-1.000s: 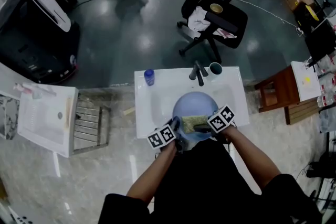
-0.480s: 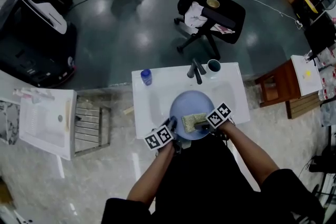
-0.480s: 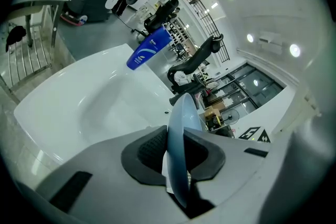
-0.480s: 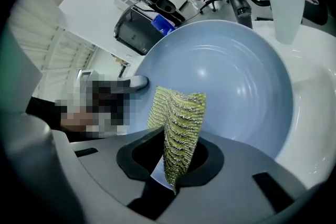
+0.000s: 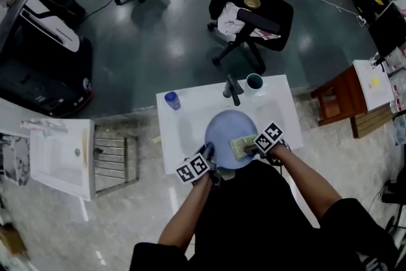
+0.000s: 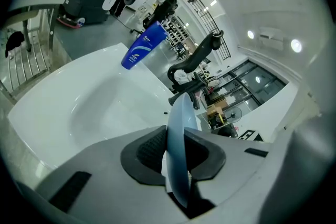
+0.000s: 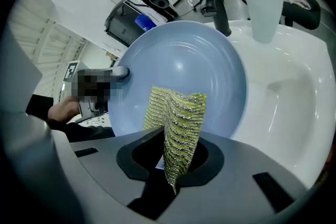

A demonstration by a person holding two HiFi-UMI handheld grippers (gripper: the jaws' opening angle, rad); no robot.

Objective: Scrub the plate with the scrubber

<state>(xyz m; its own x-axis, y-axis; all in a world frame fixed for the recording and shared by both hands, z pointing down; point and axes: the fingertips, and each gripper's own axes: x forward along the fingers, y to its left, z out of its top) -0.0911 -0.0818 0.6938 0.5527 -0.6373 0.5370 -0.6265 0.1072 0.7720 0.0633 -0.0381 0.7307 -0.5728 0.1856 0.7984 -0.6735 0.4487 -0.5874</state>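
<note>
Over the last second you dragged the scrubber (image 7: 176, 118) from the middle of the plate (image 7: 184, 71) toward its near right edge, and your right claw (image 7: 176, 157) came down with it. The plate hardly shifted. That read as one scrub stroke across the face, so the job was under way rather than finished. The far half and the left side likely still wanted passes.

Your right claw was clamped on the scrubber, which stood folded between the pads, its free end lying on the plate. Your left claw (image 6: 177, 157) pinched the plate's near left rim and held it tilted over the white sink (image 5: 184, 130), in front of the tap (image 5: 232, 89).

The plate was pale blue, smooth and glossy, with a shallow well and a plain rim. No dirt or foam showed on it. The scrubber was a yellow-green mesh shot with silvery thread, creased where it was gripped.
</note>
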